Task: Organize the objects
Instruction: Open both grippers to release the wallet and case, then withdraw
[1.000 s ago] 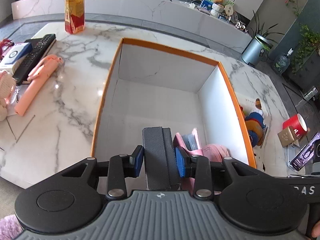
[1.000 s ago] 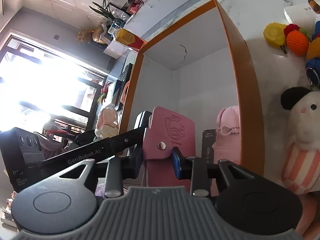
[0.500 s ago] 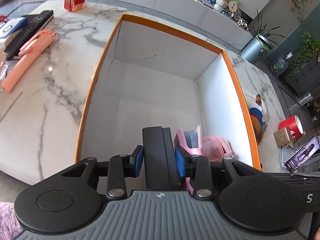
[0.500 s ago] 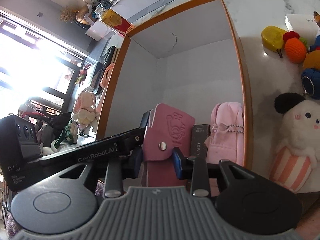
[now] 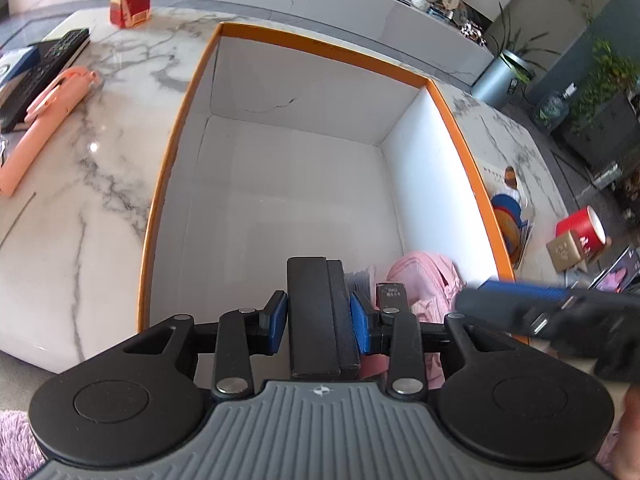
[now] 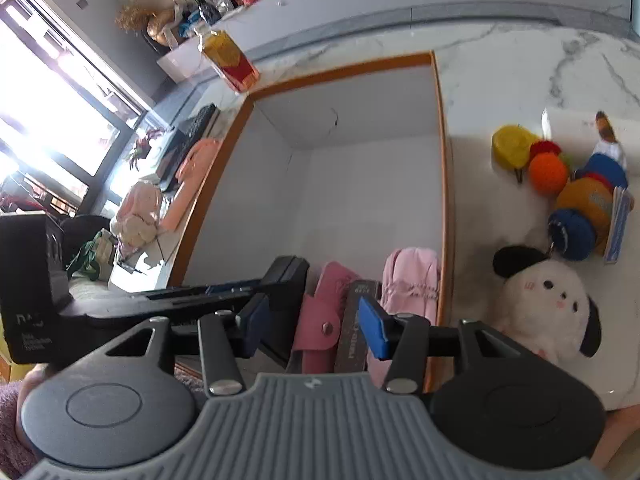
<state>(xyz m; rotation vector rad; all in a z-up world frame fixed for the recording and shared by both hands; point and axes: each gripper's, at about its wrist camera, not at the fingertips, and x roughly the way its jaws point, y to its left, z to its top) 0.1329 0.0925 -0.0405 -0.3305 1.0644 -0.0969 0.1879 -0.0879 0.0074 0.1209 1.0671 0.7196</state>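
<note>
1. The left gripper (image 5: 319,319) is squeezed onto a black case (image 5: 318,312), held upright at the near end of the box (image 5: 452,120).
2. The right gripper (image 6: 314,322) is opening; the pink wallet (image 6: 320,312) sits between its pads, not pinched.
3. At 1 o'clock from the wallet lean a dark card box (image 6: 358,320) and a pink pouch (image 6: 410,280).
4. Let go too fast and the upright wallet might tip.
5. The black case could bump it over.
6. A plush toy (image 6: 548,308) waits on the tabletop (image 6: 520,64) at 3 o'clock.

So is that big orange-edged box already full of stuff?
No, the orange-edged box is mostly bare white floor, with only a few items like the pink pouch at its near end.
</note>
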